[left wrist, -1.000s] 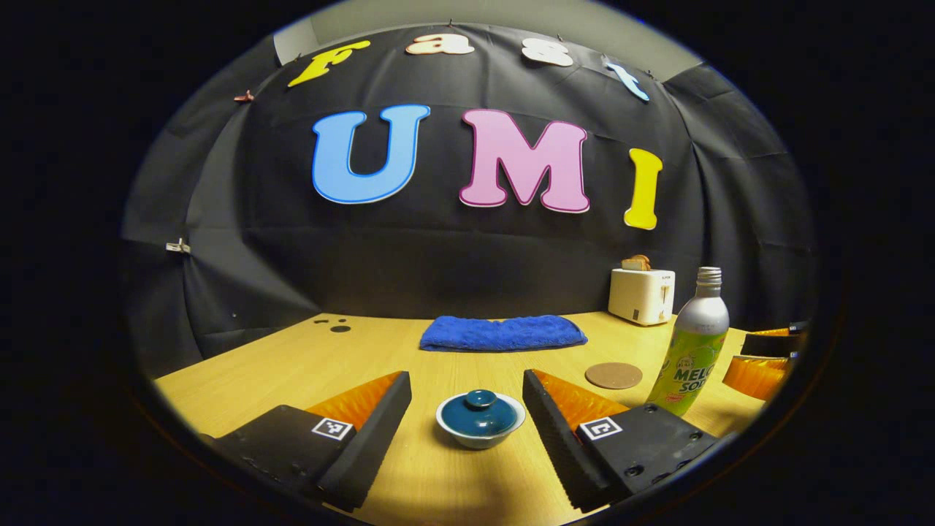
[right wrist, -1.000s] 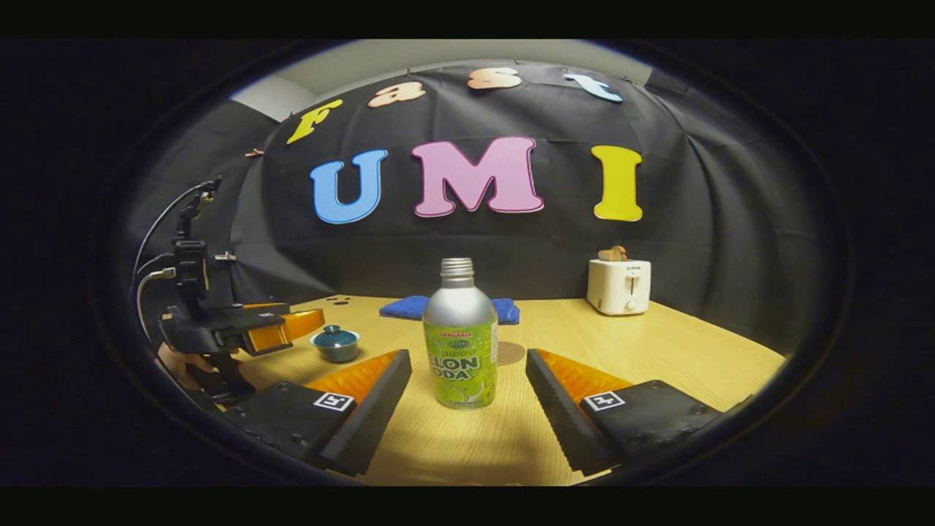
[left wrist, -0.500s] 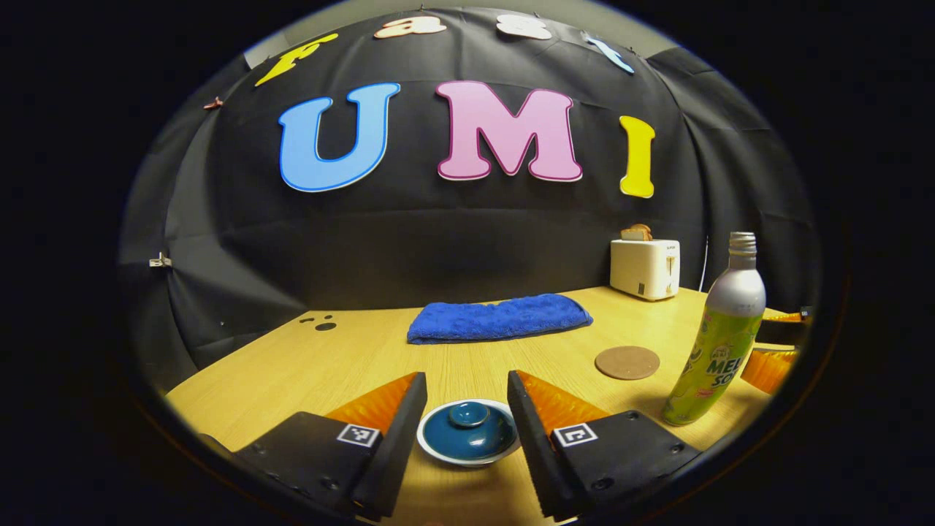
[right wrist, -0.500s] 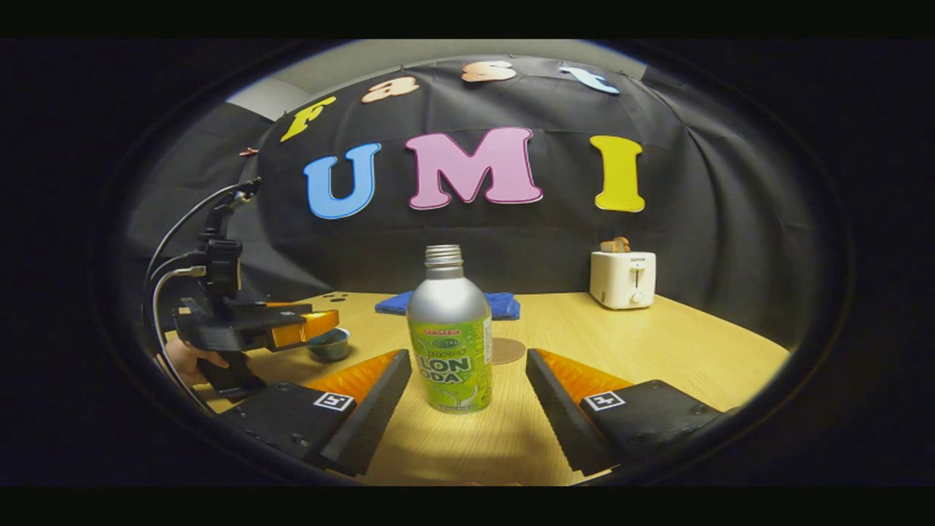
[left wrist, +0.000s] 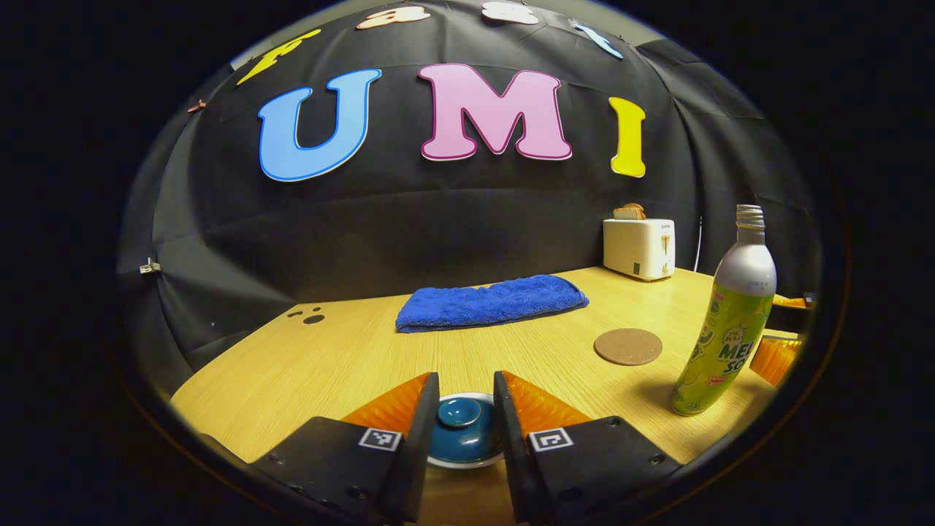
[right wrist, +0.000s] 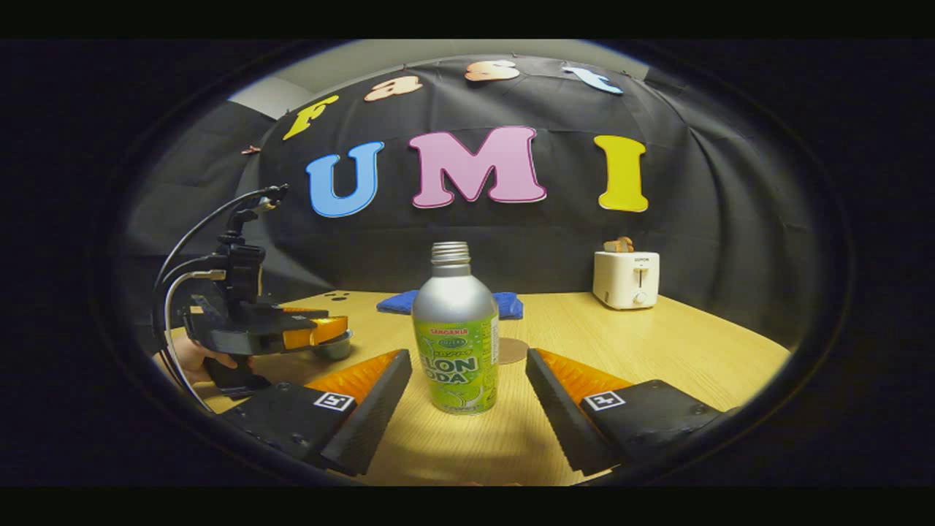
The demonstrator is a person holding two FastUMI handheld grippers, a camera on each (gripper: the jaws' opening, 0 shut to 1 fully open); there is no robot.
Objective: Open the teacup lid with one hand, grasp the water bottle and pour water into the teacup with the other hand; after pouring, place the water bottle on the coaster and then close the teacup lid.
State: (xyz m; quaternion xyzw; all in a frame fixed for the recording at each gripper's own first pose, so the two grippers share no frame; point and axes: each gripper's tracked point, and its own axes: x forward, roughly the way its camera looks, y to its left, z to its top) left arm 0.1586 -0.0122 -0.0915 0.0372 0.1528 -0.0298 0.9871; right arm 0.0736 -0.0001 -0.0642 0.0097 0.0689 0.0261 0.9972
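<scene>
Left gripper (left wrist: 461, 416): narrow, straddling lid (left wrist: 459, 414), grip unconfirmed | centre on knob, lift straight | right gripper (right wrist: 467, 398): wide, bottle (right wrist: 455, 332) at 12 o'clock

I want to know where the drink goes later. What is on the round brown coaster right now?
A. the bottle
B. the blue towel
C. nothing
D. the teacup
C: in the left gripper view the coaster lies bare on the table, with the bottle standing apart to its right and the teacup down between the left gripper fingers.
</scene>
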